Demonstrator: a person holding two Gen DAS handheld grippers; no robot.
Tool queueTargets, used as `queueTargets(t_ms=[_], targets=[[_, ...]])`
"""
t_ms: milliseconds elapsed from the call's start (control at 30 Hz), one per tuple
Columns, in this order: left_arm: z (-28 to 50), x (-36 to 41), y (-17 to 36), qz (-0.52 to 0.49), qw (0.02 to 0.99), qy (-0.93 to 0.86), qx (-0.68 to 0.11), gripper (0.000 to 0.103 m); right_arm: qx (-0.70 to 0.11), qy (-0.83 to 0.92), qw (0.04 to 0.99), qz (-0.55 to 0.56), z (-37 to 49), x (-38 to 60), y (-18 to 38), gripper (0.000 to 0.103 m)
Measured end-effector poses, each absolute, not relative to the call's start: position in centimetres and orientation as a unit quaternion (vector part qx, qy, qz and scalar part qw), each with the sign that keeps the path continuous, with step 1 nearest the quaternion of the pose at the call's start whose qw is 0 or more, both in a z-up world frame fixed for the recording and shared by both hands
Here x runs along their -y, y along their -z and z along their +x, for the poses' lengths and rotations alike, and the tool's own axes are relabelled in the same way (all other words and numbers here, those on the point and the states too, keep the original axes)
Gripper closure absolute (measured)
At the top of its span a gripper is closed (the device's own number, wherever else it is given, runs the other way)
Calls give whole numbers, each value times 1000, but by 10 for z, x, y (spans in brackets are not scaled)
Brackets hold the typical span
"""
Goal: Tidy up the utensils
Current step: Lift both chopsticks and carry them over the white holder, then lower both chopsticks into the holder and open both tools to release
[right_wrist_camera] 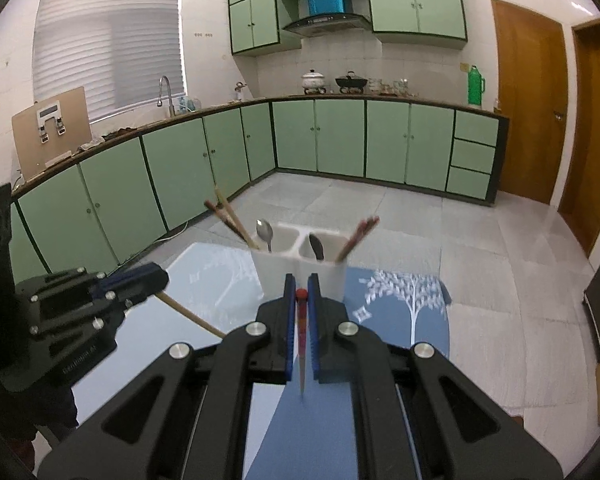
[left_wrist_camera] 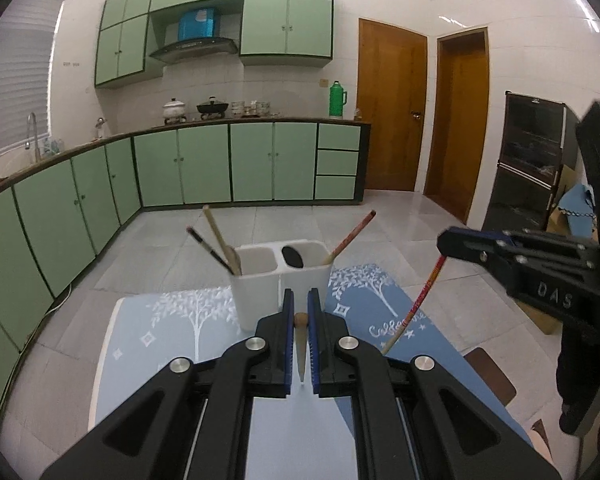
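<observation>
The left tongs (left_wrist_camera: 300,304) are closed tight on a plain wooden chopstick (left_wrist_camera: 301,354), whose round butt end shows between the blue pads while the tapered tip points back toward the camera. From the right wrist view the same chopstick (right_wrist_camera: 192,315) slants down from the left tongs (right_wrist_camera: 156,276) over the table.

The right tongs (right_wrist_camera: 301,292) are likewise clamped shut, on a red patterned chopstick (right_wrist_camera: 301,344) with its red end between the pads and its pale tip toward the lens. In the left wrist view this chopstick (left_wrist_camera: 416,304) hangs slantwise below the right tongs (left_wrist_camera: 446,240), red above, pale at the lower tip, over the right part of the table.

Just beyond both tongs stands a white two-compartment utensil holder (left_wrist_camera: 260,300) on the table (left_wrist_camera: 140,344), which is covered in a blue cloth with white tree prints. In the right wrist view its left compartment holds brown chopsticks (right_wrist_camera: 232,222) leaning left and a metal spoon (right_wrist_camera: 265,232); its right compartment holds a dark spoon (right_wrist_camera: 317,246) and reddish chopsticks (right_wrist_camera: 358,238) leaning right.

Far off, green cabinets (left_wrist_camera: 204,168) line the kitchen wall
</observation>
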State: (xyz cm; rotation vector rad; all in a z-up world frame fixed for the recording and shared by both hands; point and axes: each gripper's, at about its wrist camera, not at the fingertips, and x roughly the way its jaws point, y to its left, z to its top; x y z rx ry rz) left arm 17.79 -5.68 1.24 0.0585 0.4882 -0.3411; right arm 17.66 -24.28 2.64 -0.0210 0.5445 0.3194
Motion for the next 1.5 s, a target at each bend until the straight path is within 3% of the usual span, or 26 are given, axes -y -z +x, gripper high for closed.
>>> queueTargets(t_ms=[633,1067,1133,1200,1333,1500], targets=[[223,52,-105,32,978,159,-130,97,-167,-164,972,1,250,255,-134,98],[305,62,-60,46,968,148,-198,96,-211,-142,967,-6,335,244,-79,96],[309,60,-53,39,966,148,-207,95,-224,-137,965,-5,340,244,-68,89],[309,55,-48,35,966,147,-210,90,-225,-133,965,-3,339,243,-63,81],[301,46,-49,24,968,143,-205,79,-221,-122,968,-1,330,248,-62,78],[279,36,-56,21,972,134,-189,56,-204,-101,974,-8,301,258,-69,58]])
